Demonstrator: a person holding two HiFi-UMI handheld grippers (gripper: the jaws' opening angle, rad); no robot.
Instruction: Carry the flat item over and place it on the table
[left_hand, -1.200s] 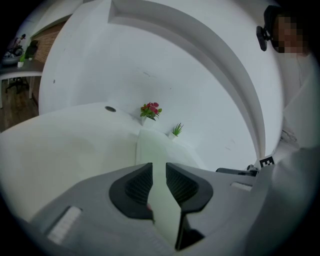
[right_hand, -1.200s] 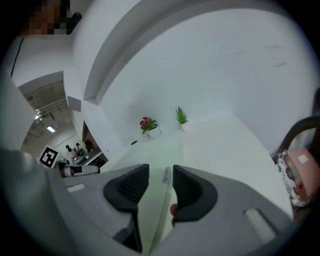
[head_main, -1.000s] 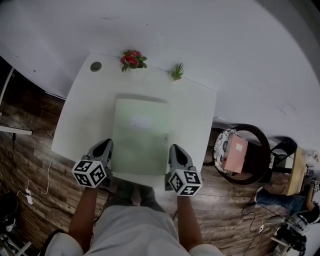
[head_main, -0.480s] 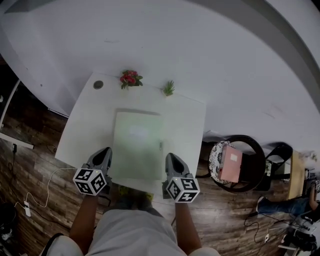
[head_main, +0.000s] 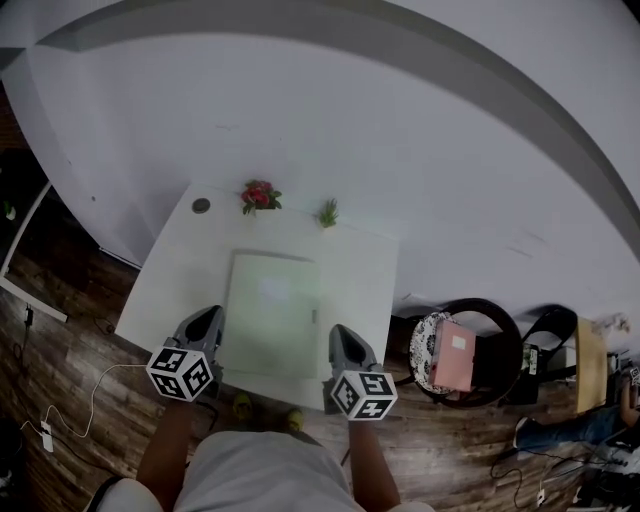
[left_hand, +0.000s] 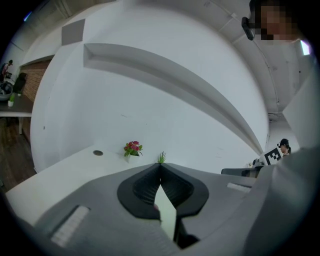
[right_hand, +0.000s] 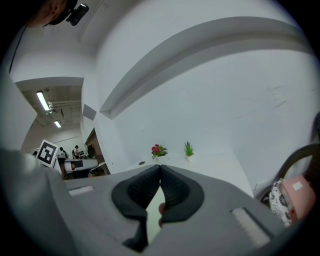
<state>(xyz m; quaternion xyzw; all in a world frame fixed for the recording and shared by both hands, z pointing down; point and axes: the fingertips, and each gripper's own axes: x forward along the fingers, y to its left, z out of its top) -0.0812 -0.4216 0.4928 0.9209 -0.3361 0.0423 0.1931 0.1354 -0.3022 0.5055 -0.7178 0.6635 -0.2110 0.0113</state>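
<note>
The flat item (head_main: 272, 312), a pale green rectangular sheet, lies flat on the white table (head_main: 175, 285), with its near edge close to the table's front edge. My left gripper (head_main: 208, 318) hovers just off the sheet's near-left side. My right gripper (head_main: 340, 332) hovers off its near-right side. Both are shut with the tips touching, as the left gripper (left_hand: 160, 166) and right gripper (right_hand: 160, 166) show in their own views, which look low across the table. Only a pale sliver of surface shows through the gap behind the tips.
A red flower pot (head_main: 259, 195), a small green plant (head_main: 327, 212) and a round dark grommet (head_main: 201, 205) sit along the table's far edge by the white wall. A dark chair with a pink box (head_main: 452, 355) stands at the right. Cables (head_main: 75, 395) trail over the wooden floor.
The head view has pulled up and back: table and sheet look smaller and farther, and floor and feet now show below the table edge. Both grippers stay shut beside the sheet's near corners.
</note>
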